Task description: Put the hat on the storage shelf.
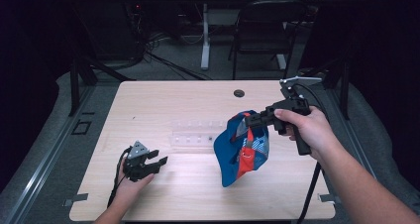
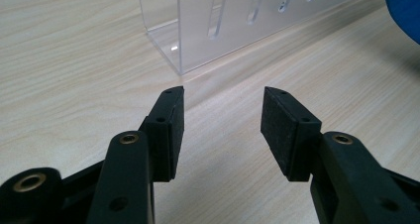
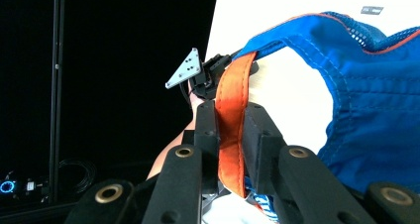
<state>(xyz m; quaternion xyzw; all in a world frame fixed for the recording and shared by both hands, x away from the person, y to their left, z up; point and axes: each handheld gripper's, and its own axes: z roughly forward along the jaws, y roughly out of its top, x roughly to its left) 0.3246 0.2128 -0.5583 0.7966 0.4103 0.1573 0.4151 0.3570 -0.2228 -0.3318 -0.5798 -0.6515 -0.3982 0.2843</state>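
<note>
A blue cap [image 1: 242, 152] with mesh panels and an orange strap [image 3: 232, 97] hangs above the right half of the wooden table [image 1: 163, 100]. My right gripper [image 1: 249, 121] is shut on that strap, which runs up between its two pads [image 3: 230, 115]; the cap's blue cloth [image 3: 366, 95] drapes off to the right. Low over the table's front left, my left gripper [image 1: 159, 162] stands open with nothing between its pads [image 2: 223, 105]. It points toward a clear plastic rack [image 2: 218, 26]. A blue corner of the cap [image 2: 403, 8] sits at that view's top right.
The clear rack [image 1: 195, 134] lies across the table's middle, left of the cap. A dark grommet hole [image 1: 239, 93] marks the far edge. Behind the table stand a black chair [image 1: 262, 28] and a white desk leg [image 1: 205, 40], with cables on the floor.
</note>
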